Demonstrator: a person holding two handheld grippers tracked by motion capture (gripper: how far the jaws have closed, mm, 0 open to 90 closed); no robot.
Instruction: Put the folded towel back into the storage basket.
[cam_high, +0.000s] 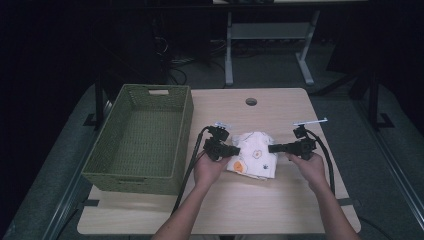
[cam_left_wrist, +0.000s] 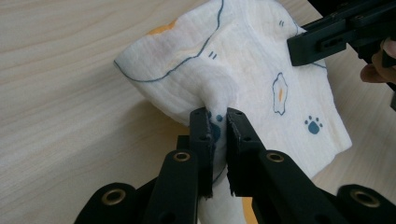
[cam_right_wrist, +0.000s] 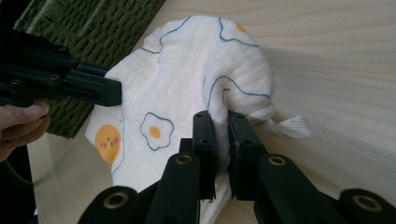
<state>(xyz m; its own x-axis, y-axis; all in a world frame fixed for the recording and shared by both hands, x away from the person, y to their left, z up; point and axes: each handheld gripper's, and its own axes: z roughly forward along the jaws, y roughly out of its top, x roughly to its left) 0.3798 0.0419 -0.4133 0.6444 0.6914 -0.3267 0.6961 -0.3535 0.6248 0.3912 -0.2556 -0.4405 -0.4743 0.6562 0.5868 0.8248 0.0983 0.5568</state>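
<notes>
Your left gripper (cam_left_wrist: 217, 121) is pinched tight on a fold at the left edge of the printed cloth (cam_high: 253, 155); your right gripper (cam_right_wrist: 222, 123) is clamped the same way on a fold at its right edge. The cloth lies mid-table between them, bunched, its long axis running left to right. The green basket (cam_high: 183, 125) stands just left of it, so your left gripper is the nearer one, should the cloth go that way.
</notes>
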